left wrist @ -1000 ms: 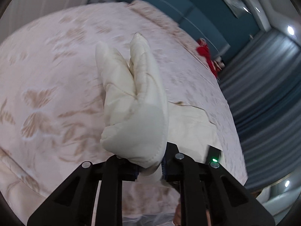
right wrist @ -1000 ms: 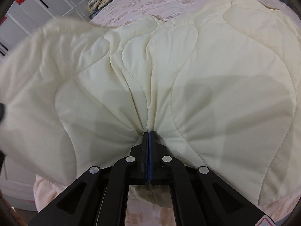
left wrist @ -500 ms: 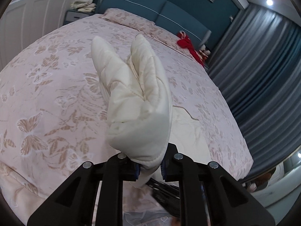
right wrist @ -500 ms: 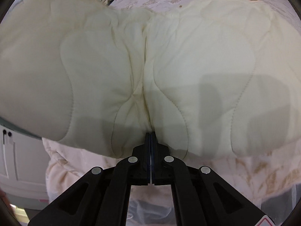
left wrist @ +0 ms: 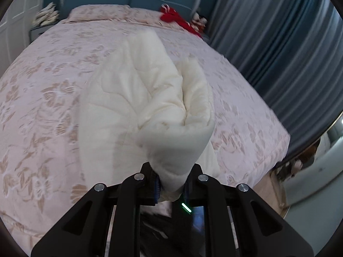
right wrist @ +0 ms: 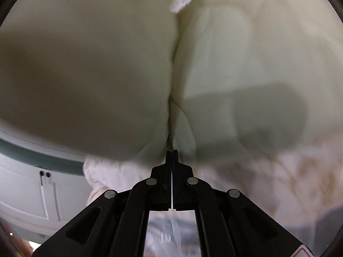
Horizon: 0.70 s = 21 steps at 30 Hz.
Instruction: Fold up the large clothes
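The left tool (left wrist: 170,183) is pinching a thick bunched fold of the cream quilted garment (left wrist: 148,111), which is rising straight ahead of it above the floral bed (left wrist: 42,90). The right tool (right wrist: 172,152) is standing pressed together on a thin edge of the same fabric, which is billowing forward and filling its view. Both hands seem equally engaged, so the next fold likely depends on laying the held edge away from the tools onto the bed.
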Each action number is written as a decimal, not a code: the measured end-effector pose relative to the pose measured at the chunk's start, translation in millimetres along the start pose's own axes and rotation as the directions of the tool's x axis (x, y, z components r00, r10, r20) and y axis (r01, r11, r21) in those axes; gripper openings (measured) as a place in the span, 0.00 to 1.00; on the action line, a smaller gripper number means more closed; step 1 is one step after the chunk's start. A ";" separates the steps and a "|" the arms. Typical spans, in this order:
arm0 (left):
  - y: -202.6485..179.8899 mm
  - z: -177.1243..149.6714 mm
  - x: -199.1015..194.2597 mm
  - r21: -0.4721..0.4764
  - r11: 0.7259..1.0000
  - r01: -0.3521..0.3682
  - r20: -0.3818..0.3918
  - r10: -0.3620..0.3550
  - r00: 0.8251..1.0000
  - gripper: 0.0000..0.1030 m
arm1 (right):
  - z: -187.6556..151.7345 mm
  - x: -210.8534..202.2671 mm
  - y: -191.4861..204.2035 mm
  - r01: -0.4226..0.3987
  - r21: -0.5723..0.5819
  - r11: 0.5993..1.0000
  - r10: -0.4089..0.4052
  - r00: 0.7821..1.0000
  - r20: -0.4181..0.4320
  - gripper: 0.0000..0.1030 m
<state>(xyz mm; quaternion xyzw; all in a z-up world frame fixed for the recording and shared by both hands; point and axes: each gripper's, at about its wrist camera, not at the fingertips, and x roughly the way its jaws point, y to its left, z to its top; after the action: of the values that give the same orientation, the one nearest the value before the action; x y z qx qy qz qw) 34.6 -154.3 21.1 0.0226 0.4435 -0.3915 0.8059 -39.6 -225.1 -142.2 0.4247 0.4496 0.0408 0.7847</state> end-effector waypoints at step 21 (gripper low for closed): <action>-51.2 -21.2 130.7 0.051 0.994 -0.094 -0.235 0.103 0.967 0.14 | -28.3 -124.7 -83.7 0.372 0.056 0.927 -0.376 0.922 0.091 0.00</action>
<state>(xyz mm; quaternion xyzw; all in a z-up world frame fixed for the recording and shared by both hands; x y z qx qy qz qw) 25.7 -261.5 -71.5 0.1069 0.5270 -0.3542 0.7651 -161.1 -316.1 -124.0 0.3474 0.4830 -0.1395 0.7916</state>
